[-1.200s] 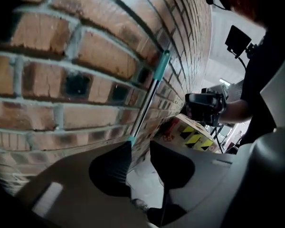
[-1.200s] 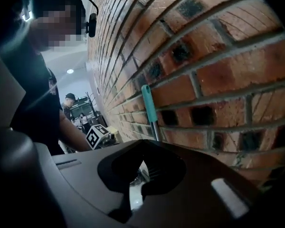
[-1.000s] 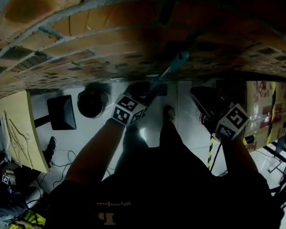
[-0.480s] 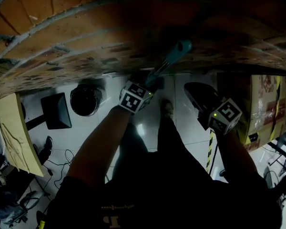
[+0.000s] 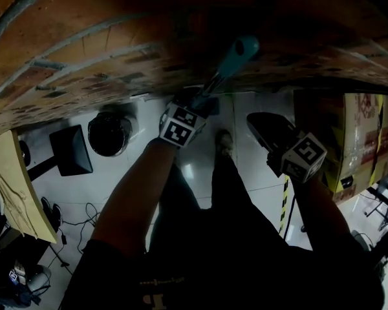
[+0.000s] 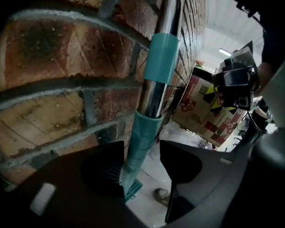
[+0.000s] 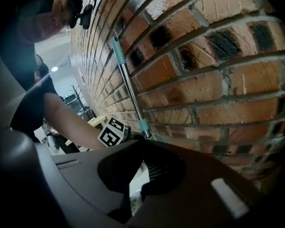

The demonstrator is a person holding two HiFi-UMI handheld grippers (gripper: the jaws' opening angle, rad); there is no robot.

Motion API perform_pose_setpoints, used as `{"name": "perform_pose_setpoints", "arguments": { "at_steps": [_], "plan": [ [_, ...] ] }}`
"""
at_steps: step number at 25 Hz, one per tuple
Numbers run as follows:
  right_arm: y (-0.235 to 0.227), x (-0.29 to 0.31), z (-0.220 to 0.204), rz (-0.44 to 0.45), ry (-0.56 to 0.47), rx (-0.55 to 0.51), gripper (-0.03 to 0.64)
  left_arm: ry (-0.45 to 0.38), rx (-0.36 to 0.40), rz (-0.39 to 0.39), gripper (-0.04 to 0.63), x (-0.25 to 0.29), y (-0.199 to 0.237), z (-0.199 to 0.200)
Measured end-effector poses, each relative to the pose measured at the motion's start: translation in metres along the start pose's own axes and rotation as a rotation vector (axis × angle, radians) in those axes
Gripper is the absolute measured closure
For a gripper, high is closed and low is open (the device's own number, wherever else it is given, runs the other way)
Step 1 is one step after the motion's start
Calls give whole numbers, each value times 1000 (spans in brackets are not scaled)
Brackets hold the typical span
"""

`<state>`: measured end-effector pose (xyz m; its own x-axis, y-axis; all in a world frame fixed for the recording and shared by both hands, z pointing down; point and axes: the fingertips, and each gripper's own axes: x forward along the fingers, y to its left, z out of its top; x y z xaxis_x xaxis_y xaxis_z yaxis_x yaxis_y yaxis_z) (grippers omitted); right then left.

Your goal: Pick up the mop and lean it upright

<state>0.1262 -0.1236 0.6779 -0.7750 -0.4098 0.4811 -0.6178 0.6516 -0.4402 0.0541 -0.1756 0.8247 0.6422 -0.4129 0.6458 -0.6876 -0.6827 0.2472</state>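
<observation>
The mop handle (image 5: 215,82) is a chrome pole with teal sleeves, and its teal tip (image 5: 240,48) rests high on the brick wall (image 5: 84,57). It stands nearly upright against the bricks (image 6: 61,56), with the teal mop head (image 6: 133,190) low on the white floor. My left gripper (image 5: 204,103) is around the handle (image 6: 154,89) with its jaws open (image 6: 141,160); the pole brushes the left pad and there is a gap on the right. My right gripper (image 5: 264,126) hangs apart to the right, empty, its jaws (image 7: 141,148) drawn together. It looks at the handle (image 7: 130,94).
A patterned cardboard box (image 5: 362,141) stands at the right by the wall. On the floor to the left are a round black object (image 5: 108,133) and a black square one (image 5: 71,150). A wooden board (image 5: 6,179) is at far left. The person's shoe (image 5: 225,141) is below the mop.
The view has tilted closer to the wall. My left gripper has crept slightly up along the handle, which stays leaning on the bricks. My right gripper has drifted a little left.
</observation>
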Motion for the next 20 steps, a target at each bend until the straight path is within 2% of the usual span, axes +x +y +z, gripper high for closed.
{"name": "perform_pose_setpoints", "arguments": {
  "at_steps": [2, 5, 9, 16, 20],
  "plan": [
    [-3, -2, -4, -1, 3, -4, 603, -8, -6, 10, 384, 6, 2, 1],
    [-4, -3, -4, -4, 0, 0, 603, -15, 20, 30, 449, 12, 6, 3],
    [-5, -3, -4, -13, 3, 1, 603, -14, 72, 44, 463, 11, 7, 3],
    [4, -1, 7, 0, 3, -25, 603, 28, 76, 66, 466, -4, 8, -2],
    [13, -2, 23, 7, -17, -37, 603, 13, 74, 61, 466, -19, 3, 5]
  ]
}}
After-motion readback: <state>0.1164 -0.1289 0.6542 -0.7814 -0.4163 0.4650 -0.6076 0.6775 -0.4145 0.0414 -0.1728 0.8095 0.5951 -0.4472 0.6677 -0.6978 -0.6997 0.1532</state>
